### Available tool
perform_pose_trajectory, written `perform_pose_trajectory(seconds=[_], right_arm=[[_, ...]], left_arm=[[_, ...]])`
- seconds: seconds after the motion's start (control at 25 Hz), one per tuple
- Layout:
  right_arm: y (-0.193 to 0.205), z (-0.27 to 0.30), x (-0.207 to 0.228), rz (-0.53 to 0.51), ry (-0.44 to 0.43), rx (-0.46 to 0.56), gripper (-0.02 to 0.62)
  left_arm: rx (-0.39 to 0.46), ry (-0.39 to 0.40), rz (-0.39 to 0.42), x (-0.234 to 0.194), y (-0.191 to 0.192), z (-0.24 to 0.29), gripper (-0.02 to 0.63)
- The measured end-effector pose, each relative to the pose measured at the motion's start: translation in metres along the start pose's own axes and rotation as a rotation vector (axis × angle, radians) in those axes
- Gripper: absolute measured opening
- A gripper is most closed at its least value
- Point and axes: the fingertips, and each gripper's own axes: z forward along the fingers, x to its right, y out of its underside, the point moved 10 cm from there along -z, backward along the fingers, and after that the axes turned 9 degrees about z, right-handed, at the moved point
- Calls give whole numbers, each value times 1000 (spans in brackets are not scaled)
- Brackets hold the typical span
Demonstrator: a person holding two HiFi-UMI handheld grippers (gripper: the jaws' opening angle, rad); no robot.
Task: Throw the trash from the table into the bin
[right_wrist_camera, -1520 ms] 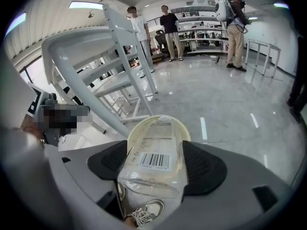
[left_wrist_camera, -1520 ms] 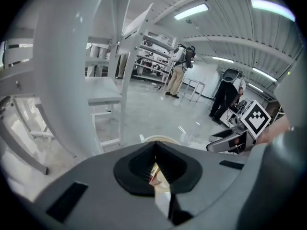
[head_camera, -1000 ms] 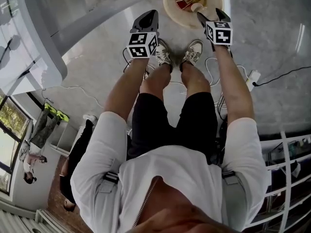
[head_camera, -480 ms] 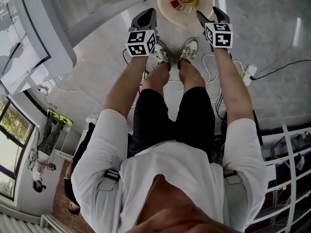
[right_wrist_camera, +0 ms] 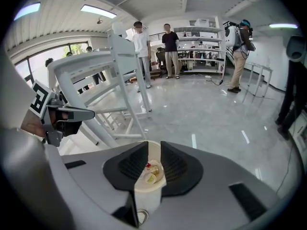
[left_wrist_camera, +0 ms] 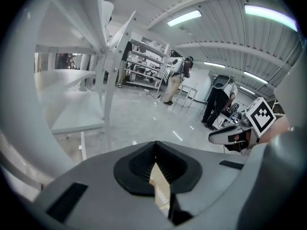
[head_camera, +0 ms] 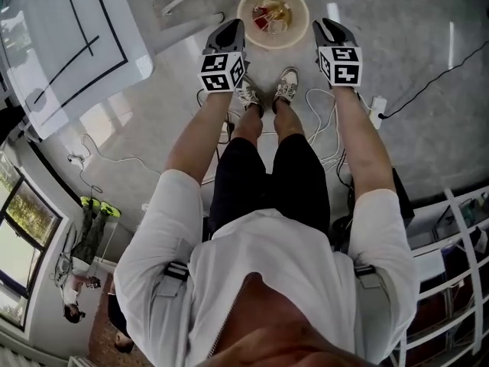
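Note:
A round cream bin stands on the floor ahead of the person's shoes, with red and yellowish trash inside. Both grippers hang high above it, the left gripper off its left rim, the right gripper off its right rim. In the left gripper view the left gripper is shut, with nothing held. In the right gripper view the right gripper has just been closing. A narrow gap is left between its jaws, nothing is in it, and the bin and trash show far below through it.
The white table is at the upper left; its legs show in the right gripper view. Cables and a power strip lie on the floor at the right. Several people stand farther back near shelves.
Both grippers have risen away from the bin, which now looks smaller and farther below. The right jaws have narrowed from wide apart to a slim gap. The left stayed shut.

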Motion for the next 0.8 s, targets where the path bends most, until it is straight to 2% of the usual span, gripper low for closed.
perform_pose_trajectory(seconds=[0.32,0.6,0.8], right_arm=[[-60,-85,-2,-11,47,109,12],[-120,-164,-15,-27,61,232,6],[-161,-233,-23,-63,52,368,6]], left_arm=[[106,10,48,22,-92,-45,11],[204,15,84,37,-165,-96,11],[288,-2,129,52,-216,-138,11]])
